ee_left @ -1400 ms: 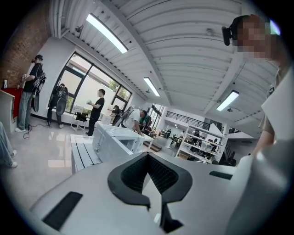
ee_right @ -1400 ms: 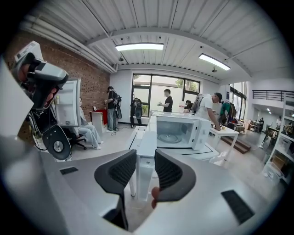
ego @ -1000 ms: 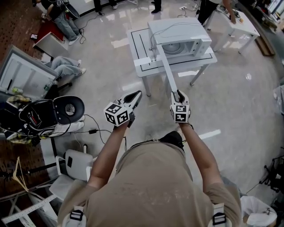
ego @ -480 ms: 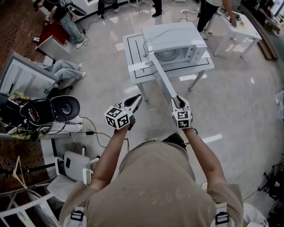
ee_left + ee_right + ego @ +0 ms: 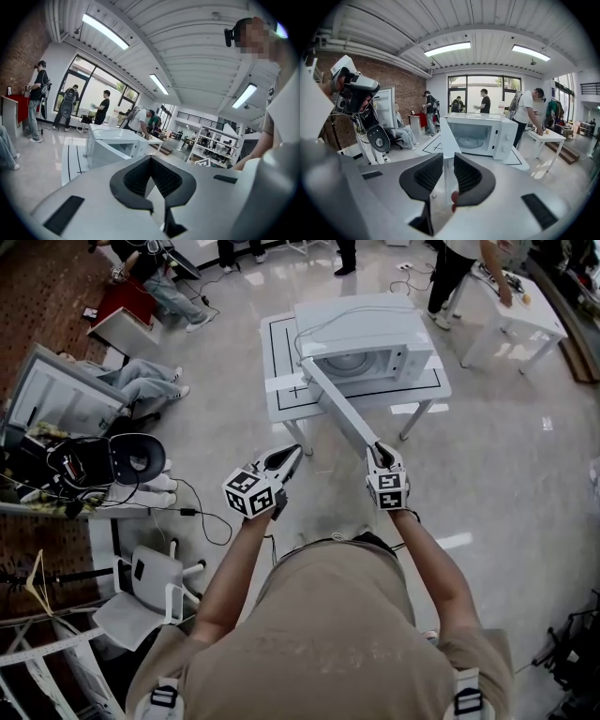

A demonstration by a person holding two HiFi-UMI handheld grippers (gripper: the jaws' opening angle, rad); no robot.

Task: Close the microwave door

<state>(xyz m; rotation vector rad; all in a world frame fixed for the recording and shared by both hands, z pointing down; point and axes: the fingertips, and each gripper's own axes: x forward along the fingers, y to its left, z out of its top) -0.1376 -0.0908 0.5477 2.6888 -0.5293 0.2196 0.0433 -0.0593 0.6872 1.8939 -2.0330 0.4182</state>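
Bright, even light falls from ceiling strip lamps (image 5: 447, 48) above the microwave (image 5: 480, 133) and tall windows (image 5: 480, 96) behind it. The glossy floor (image 5: 506, 427) around it shows white glare. Both gripper views bend fisheye, with dark corners.

The right tongs (image 5: 379, 448) have clamped shut on the open microwave door (image 5: 341, 409) edge.

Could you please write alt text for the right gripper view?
The right gripper closes its jaws on the free edge of the open microwave door, seen edge-on. Beyond stands the white microwave on a table, its cavity open.
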